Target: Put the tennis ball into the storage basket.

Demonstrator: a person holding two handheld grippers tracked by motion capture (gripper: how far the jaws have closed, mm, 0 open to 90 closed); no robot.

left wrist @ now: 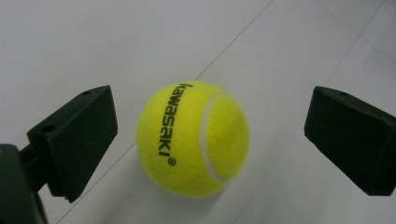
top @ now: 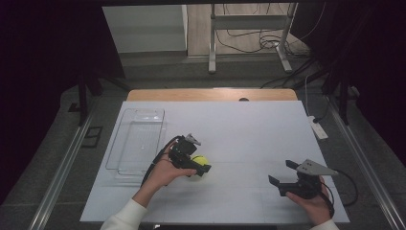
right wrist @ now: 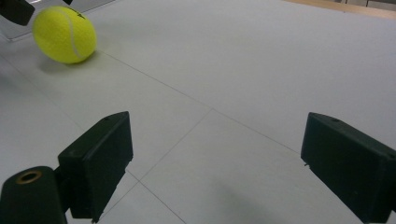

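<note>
The left gripper (left wrist: 205,140) hung spread wide around the yellow tennis ball (left wrist: 192,138) at centre frame — pads clear of it on both sides — so the sound move looked to be settling lower and closing evenly across its middle, lest it roll toward the clear tray (top: 139,139) — while the right gripper (right wrist: 224,163) gaped empty.

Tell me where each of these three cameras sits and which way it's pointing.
High view: above the person's side, looking forward and down on the table; forearms and both grippers show.
Left gripper view: on the left gripper, looking down between its open jaws at the tennis ball.
Right gripper view: on the right gripper, looking low across the table, jaws open.
All three views share the ball.
</note>
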